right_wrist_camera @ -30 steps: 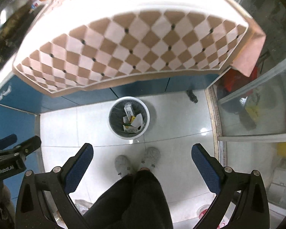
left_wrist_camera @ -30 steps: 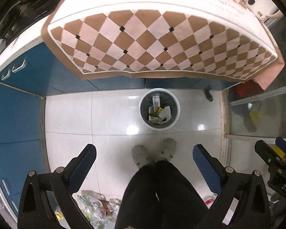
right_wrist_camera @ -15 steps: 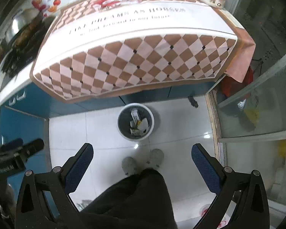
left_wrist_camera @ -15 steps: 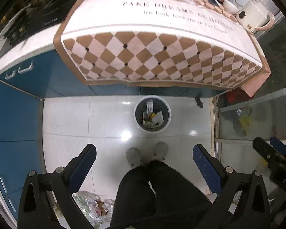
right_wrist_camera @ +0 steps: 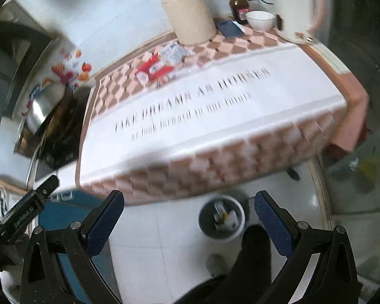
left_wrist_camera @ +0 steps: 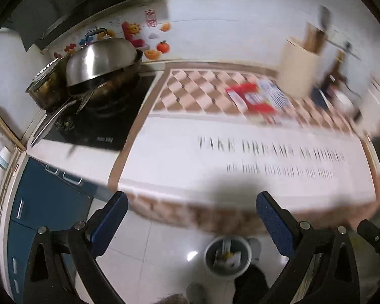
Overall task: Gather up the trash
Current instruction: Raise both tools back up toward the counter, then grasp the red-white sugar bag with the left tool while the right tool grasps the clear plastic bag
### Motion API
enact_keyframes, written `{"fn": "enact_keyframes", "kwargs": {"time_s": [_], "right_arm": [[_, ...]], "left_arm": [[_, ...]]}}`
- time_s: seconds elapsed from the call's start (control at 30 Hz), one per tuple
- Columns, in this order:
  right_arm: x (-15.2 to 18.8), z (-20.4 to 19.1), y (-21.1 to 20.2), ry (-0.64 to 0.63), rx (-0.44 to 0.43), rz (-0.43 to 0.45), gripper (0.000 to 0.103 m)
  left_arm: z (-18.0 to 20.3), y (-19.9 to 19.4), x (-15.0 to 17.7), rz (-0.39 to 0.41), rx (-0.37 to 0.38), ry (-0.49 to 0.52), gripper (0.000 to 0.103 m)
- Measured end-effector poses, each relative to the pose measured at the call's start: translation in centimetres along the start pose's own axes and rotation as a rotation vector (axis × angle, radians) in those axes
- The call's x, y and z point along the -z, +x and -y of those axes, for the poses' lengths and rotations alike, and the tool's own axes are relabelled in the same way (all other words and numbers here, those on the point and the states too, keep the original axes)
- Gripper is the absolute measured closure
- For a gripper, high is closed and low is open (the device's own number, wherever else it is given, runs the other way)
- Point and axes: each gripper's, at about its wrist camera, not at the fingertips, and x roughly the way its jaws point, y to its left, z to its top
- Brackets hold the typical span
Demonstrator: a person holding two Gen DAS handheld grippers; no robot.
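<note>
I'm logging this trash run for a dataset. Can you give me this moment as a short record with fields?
trash left: red and white wrappers on the cloth-covered counter, beside the utensil holder
bin: white-rimmed bin on the floor below the counter's front edge, already holding scraps
left gripper: open, empty
right gripper: open, empty
other items: kettle, bowl, bottle, lidded wok
image: motion-blurred
</note>
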Motion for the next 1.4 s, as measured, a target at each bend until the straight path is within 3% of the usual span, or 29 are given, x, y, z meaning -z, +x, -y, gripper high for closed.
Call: {"fn": "enact_keyframes", "kwargs": {"time_s": [0.17,0.27,0.37,0.5,0.63,0.67,0.73,0.77,0.8,0.93,1.07,1.2,1.23,1.3,1.33,1.4], "right_arm": [[-11.8,1.1,8.6,0.004,-0.011,-0.037,0.000],[-19.8,1.9,17.1,-0.006,0.013,-0.094,0.000],[-25.2,1.4,25.0,-0.030,0.032,-0.164,0.000],[-28.1,-2.0,32.2,-0.153,0.042,-0.201,0.000],[-27.5,-5.7,34.5,-0.341,0.214,-0.140,0.003],[-27.2,-5.9,34.5,-0.357,0.228,-0.120,0.008],[-27.0,-6.0,33.8,-0.397,0.210,-0.045,0.039],[-26.9,-6.0,33.3,-0.422,0.203,-0.014,0.092],[-27.0,-5.7,33.2,-0.435,0.199,-0.017,0.102],[-28.9,0.6,31.2,-0.259,0.104,-0.033,0.102],[-31.4,10.1,28.3,0.011,0.047,-0.033,0.101],[-32.9,17.4,26.7,0.184,0.077,-0.005,0.101],[-33.3,18.8,26.5,0.218,0.084,0.001,0.101],[-34.0,21.0,26.4,0.280,0.085,0.009,0.101],[-34.1,21.7,26.4,0.299,0.087,0.014,0.101],[-34.2,22.1,26.5,0.326,0.091,0.023,0.101]], "left_arm": [[1.7,8.2,-6.4,-0.075,-0.154,-0.055,0.000],[2.6,13.7,-8.6,-0.153,-0.266,-0.085,0.000],[3.4,18.6,-9.7,-0.234,-0.355,-0.096,0.000],[3.6,22.4,-10.2,-0.309,-0.404,-0.118,0.000],[4.0,23.8,-11.0,-0.340,-0.418,-0.127,0.000],[4.4,24.0,-11.3,-0.344,-0.411,-0.124,0.000],[5.6,24.7,-12.3,-0.346,-0.389,-0.107,0.000],[6.5,24.8,-12.9,-0.342,-0.372,-0.096,0.000],[7.2,25.0,-13.3,-0.339,-0.356,-0.088,0.000],[10.4,25.8,-14.8,-0.346,-0.206,-0.102,0.000],[12.1,27.9,-15.1,-0.402,0.087,-0.301,0.000],[16.7,28.2,-15.9,-0.385,0.228,-0.315,0.002],[17.8,28.2,-16.0,-0.381,0.294,-0.334,0.002],[19.2,29.0,-16.0,-0.402,0.463,-0.471,0.002],[19.5,30.0,-15.7,-0.430,0.554,-0.595,0.002],[19.5,31.6,-15.1,-0.450,0.633,-0.782,0.003]]}}
